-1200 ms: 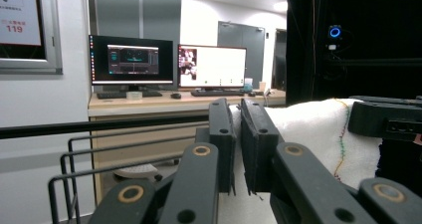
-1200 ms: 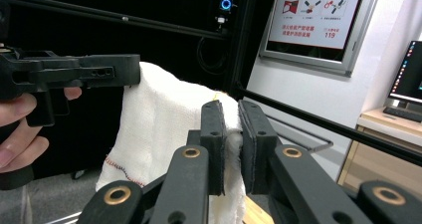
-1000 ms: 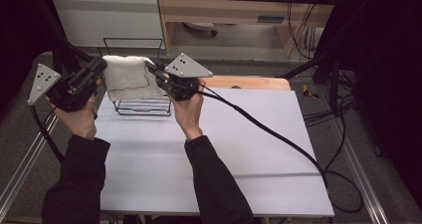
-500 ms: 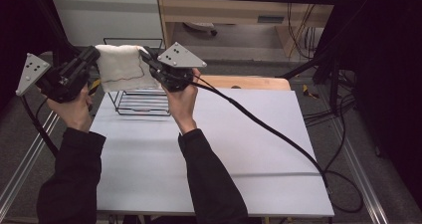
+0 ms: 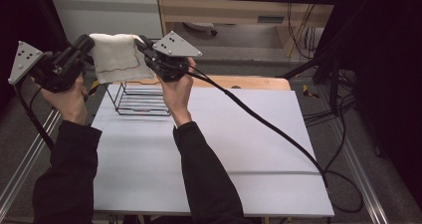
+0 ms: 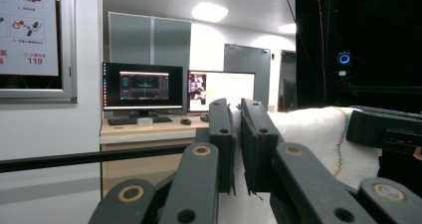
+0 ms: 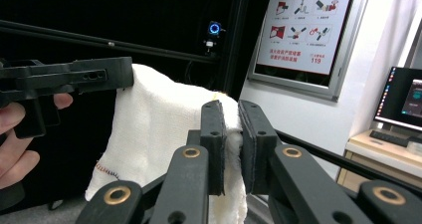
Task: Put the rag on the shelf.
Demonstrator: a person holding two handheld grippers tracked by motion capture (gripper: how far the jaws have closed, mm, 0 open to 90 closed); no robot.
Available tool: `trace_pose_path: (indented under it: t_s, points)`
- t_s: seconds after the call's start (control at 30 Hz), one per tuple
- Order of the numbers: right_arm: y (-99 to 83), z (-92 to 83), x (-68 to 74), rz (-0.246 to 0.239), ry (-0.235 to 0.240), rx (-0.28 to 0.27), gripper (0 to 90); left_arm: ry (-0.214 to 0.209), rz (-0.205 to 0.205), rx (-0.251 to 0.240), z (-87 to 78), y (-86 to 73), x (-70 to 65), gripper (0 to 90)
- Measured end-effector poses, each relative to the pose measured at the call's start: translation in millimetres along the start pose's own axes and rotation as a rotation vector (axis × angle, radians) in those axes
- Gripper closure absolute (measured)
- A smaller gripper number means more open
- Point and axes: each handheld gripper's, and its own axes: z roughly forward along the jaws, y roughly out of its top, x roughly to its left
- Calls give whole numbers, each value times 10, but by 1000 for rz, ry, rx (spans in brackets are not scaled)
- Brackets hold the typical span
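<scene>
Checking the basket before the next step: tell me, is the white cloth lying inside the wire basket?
No, the white cloth hangs in the air above the wire basket, pinched between the left gripper and right gripper.

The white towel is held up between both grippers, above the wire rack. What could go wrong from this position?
1. Each gripper pinches just a top corner of the white towel; the left gripper or right gripper could lose it, and that side would drop.
2. The hanging lower edge is close above the wire rack and may snag on its wires when lowered.
3. If the hands spread apart, the cloth may pull out of one grip.
</scene>
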Motion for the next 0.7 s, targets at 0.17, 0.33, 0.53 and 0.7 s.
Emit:
trace_pose_path:
  t_s: [0.17,0.33,0.53,0.7]
  points:
    - [36,56,-15,2,-5,-1,821,10,9,2,44,51,26,841]
    - [52,108,-53,7,-14,-5,821,14,19,4,103,85,49,840]
    - [96,176,-109,6,-21,-9,821,17,17,0,199,149,87,841]
    - [99,225,-158,17,-25,-12,821,24,23,5,276,158,110,841]
